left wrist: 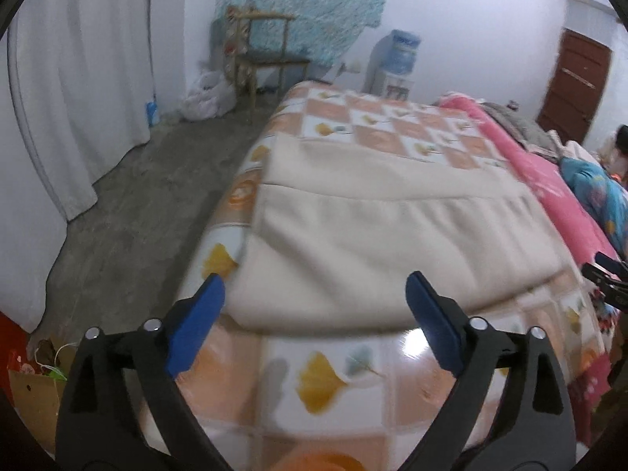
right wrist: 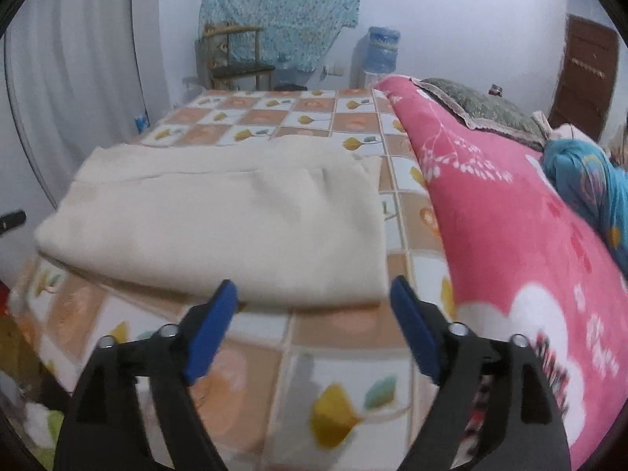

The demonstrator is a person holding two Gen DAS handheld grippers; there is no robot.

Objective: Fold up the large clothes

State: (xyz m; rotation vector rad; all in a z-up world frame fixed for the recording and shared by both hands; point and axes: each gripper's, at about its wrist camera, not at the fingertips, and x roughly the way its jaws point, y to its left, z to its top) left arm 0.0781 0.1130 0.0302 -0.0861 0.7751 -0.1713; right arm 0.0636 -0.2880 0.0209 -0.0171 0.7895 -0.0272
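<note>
A cream cloth (left wrist: 384, 227) lies folded flat on the bed's checked sheet (left wrist: 325, 376), with a seam running across it. My left gripper (left wrist: 316, 286) is open, its blue pads wide apart just short of the cloth's near folded edge, nothing between them. In the right wrist view the same cream cloth (right wrist: 219, 227) lies ahead and to the left. My right gripper (right wrist: 314, 292) is open too, above the sheet (right wrist: 345, 353) at the cloth's near right corner, holding nothing. The right gripper's black tip (left wrist: 604, 274) shows at the left view's right edge.
A pink blanket (right wrist: 510, 216) lies heaped along the bed's right side, with a grey pillow (right wrist: 482, 110) and blue clothing (right wrist: 588, 180) beyond. A wooden chair (left wrist: 267, 59), water dispenser (left wrist: 396, 62), white curtain (left wrist: 78, 90) and bare concrete floor (left wrist: 157, 196) are to the left.
</note>
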